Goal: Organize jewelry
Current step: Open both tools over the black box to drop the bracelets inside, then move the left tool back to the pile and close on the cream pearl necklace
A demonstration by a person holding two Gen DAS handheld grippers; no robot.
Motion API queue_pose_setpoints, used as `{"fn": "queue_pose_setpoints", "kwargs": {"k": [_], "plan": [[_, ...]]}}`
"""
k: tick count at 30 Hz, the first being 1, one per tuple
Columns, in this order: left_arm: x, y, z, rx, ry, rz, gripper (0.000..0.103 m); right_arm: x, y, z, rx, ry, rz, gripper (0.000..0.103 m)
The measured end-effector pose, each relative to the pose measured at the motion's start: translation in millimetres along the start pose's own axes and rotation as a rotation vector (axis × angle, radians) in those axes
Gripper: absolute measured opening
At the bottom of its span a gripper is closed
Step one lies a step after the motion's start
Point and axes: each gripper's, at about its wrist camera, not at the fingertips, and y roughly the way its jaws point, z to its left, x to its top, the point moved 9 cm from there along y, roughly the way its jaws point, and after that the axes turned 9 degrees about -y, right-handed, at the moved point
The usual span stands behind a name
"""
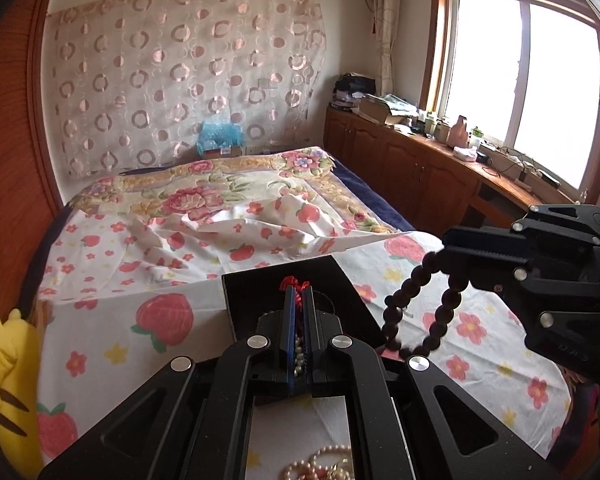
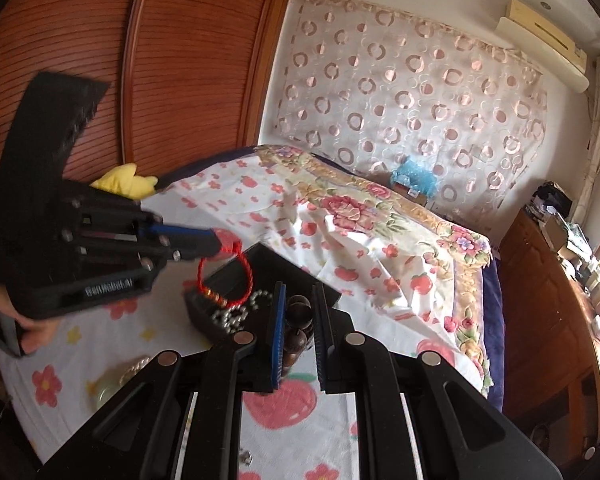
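I see my left gripper (image 1: 298, 300) with its jaws pressed together on the knot of a red cord bracelet (image 2: 224, 276), which dangles over the black jewelry box (image 1: 252, 292) lying on the bed (image 1: 180, 208). A hand (image 2: 4, 312) grips its handle at the left edge of the right wrist view. My right gripper (image 2: 300, 300) pinches a bracelet of dark brown wooden beads (image 1: 424, 304); the loop hangs from the jaws above the strawberry-print sheet (image 1: 112, 280), just to the right of the box. Silver beads (image 2: 240, 312) lie inside the box. A pearl necklace (image 1: 320, 460) lies on the sheet at the near edge of the left wrist view. A yellow plush toy (image 1: 4, 364) sits at the bed's left side.
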Motion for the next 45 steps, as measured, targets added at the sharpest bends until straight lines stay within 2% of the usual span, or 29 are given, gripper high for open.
{"fn": "queue_pose_setpoints", "kwargs": {"k": [1,6,8,19,26,28,29,30,32,38,40,42,45], "plan": [[0,3,1,0.003,-0.006,0.004,0.006,2,2,-2,0.0,0.006,-0.003,0.014],[4,6,10,0.02,-0.019,-0.003,0.033,11,14,-6,0.004,0.006,-0.007,0.014],[4,3,15,0.029,-0.025,-0.011,0.036,13,19,-6,0.009,0.002,-0.007,0.014],[-16,-14,53,0.088,-0.06,0.002,0.036,25,50,11,0.074,0.01,-0.011,0.014],[-37,-19,67,0.1,-0.082,0.024,0.036,6,78,21,0.118,0.065,0.066,0.015],[-43,-21,67,0.1,-0.083,0.031,0.036,-2,84,23,0.123,0.076,0.086,0.017],[-48,-22,67,0.1,-0.08,0.036,0.036,-5,85,23,0.12,0.076,0.088,0.023],[-52,-22,66,0.1,-0.075,0.041,0.036,-7,86,23,0.12,0.081,0.088,0.032],[-61,-24,64,0.099,-0.068,0.048,0.036,-12,84,23,0.121,0.099,0.085,0.036],[-84,-31,59,0.089,-0.06,0.073,0.036,-26,66,30,0.126,0.104,0.063,0.036],[-91,-34,60,0.093,-0.059,0.077,0.037,-35,58,40,0.155,0.102,0.064,0.036],[-98,-39,61,0.095,-0.064,0.081,0.044,-45,53,49,0.173,0.097,0.072,0.036],[-106,-43,60,0.09,-0.07,0.085,0.047,-64,44,58,0.184,0.105,0.086,0.036]]}}
